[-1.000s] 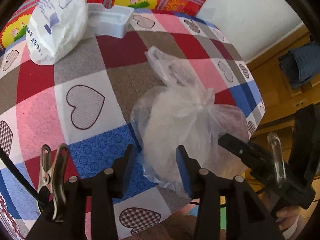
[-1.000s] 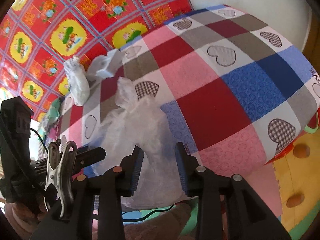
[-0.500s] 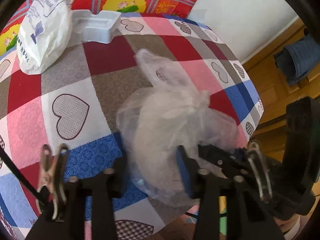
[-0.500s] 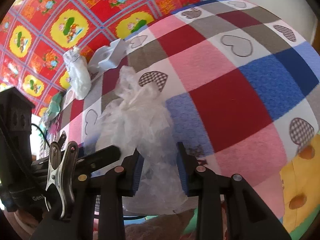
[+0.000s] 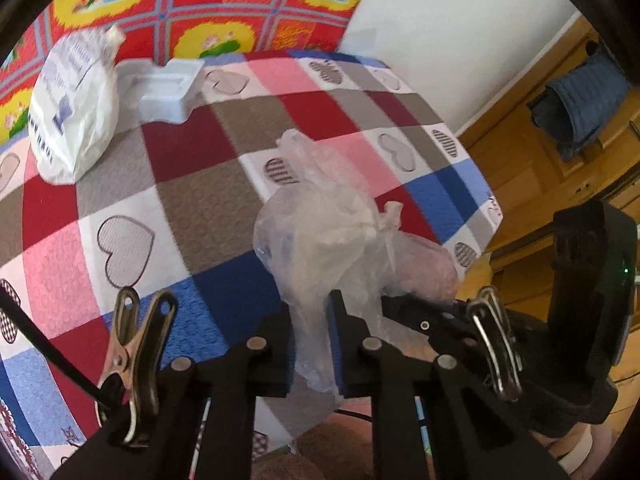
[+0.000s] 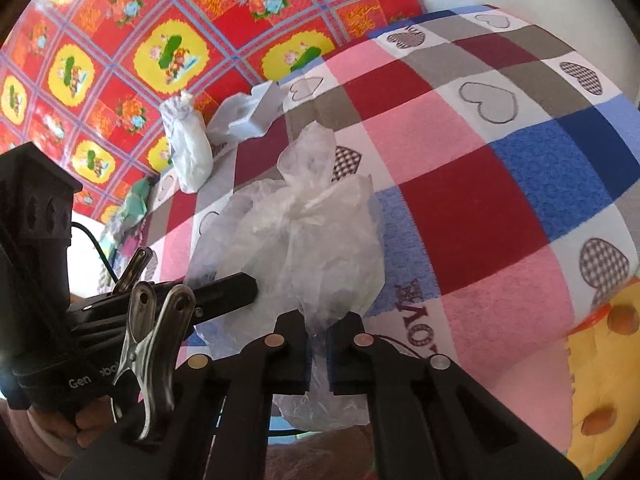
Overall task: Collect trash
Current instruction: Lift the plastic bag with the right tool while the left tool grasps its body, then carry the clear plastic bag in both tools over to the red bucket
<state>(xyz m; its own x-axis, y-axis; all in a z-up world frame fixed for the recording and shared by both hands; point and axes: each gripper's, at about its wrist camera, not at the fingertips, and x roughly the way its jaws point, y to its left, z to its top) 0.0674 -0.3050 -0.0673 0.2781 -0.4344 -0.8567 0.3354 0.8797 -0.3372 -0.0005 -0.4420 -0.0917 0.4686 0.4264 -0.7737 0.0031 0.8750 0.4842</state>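
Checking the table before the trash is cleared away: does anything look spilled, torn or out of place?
Nothing spilled or torn. The knotted clear plastic bag is pinched by both the left tool and right tool at the tablecloth's near edge. A white printed bag and foam tray lie farther back.

Clear bag [image 5: 336, 240] contents indistinct; printed white bag [image 5: 72, 112] lettering blurred; blue garment [image 5: 580, 100] cut by edge.

You see a thin, crinkled, translucent plastic bag [image 5: 340, 232] on textured matt cloth [image 5: 200, 200]; the white tray [image 5: 168, 88] is perhaps foam.
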